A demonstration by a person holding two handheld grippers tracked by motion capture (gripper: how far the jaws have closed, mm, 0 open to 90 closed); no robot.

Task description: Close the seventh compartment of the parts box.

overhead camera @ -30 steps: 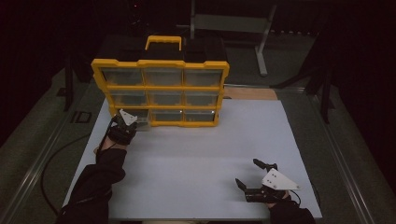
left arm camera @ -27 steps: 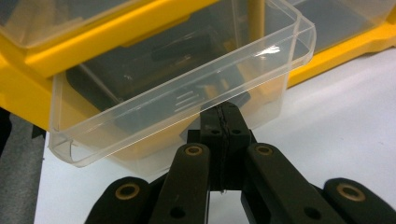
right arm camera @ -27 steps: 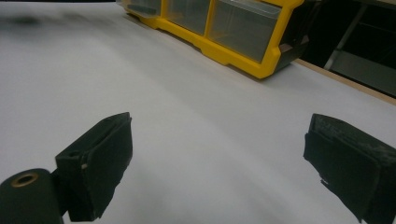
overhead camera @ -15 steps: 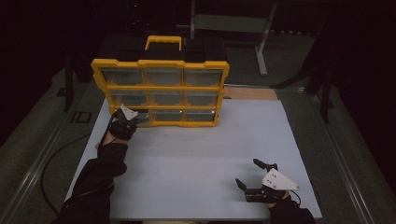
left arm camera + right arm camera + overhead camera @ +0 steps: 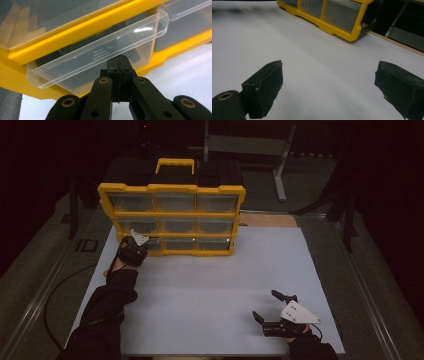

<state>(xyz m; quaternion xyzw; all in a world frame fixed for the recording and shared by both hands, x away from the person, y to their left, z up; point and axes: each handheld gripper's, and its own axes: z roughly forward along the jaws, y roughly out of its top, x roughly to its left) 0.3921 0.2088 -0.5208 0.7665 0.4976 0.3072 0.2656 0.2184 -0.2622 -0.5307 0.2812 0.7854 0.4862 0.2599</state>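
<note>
Right hand-held gripper (image 5: 329,87): nearest to me, low over the bare white tabletop (image 5: 215,295); jaws spread wide, nothing between them, well apart from the cabinet.
Left hand-held gripper (image 5: 134,246): at the cabinet's bottom-left corner; in the left gripper view my jaws are pressed fully together, tips just under the drawer's front lip. I hold nothing between them.
Bottom-left drawer (image 5: 100,60): clear plastic, sitting out a little from the yellow frame, its lip proud of the neighbouring drawer (image 5: 185,15); contents too dim to tell.
Organizer cabinet (image 5: 172,217): yellow, nine clear drawers in three rows, carrying handle on top, upright at the far side of the tabletop.
Progress: early, as I judge it. My closed tips look hooked under the lip; the drawer is only partly out.
Left to do: draw it further open; my right has no part yet.
</note>
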